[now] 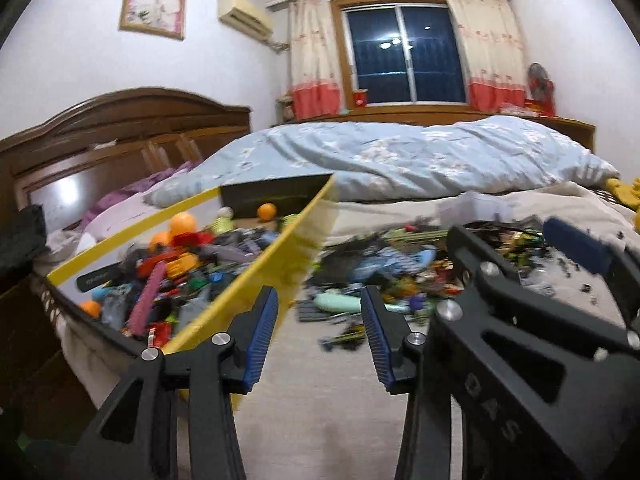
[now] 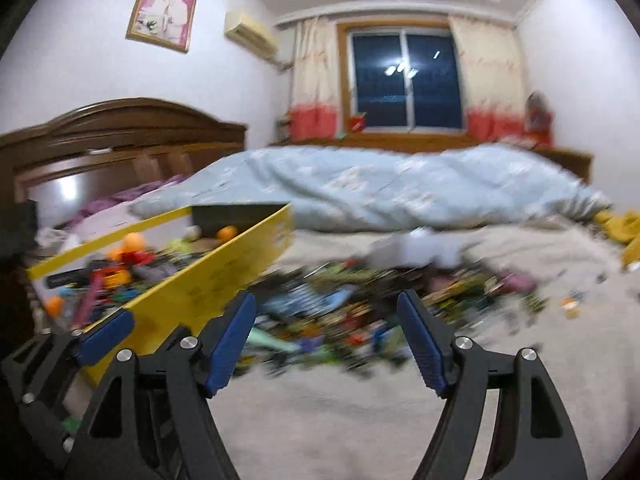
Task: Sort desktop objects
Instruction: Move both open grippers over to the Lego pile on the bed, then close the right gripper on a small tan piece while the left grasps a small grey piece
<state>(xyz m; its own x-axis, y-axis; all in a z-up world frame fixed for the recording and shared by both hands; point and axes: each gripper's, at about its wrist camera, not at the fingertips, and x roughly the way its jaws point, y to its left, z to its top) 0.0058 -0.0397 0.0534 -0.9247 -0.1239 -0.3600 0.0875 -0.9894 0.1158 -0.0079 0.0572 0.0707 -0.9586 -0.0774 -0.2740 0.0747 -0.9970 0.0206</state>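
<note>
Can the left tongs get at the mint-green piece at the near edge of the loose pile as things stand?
Probably yes. The left tongs are open and empty, and the mint-green piece lies just ahead between the jaws with only bare sheet before it. The yellow box stands off to the side.

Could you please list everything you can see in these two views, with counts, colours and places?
box: one, yellow, left on the bed, full of mixed toys
balls: several, orange, inside the box
loose pile: many small items, mixed colours, on the beige sheet right of the box
duvet: one, pale blue, behind the pile
headboard: one, brown wood, left
framed photo: one, pink, on the wall
window: one, dark, with cream and red curtains
left tool: open, empty
right tool: open, empty
</note>
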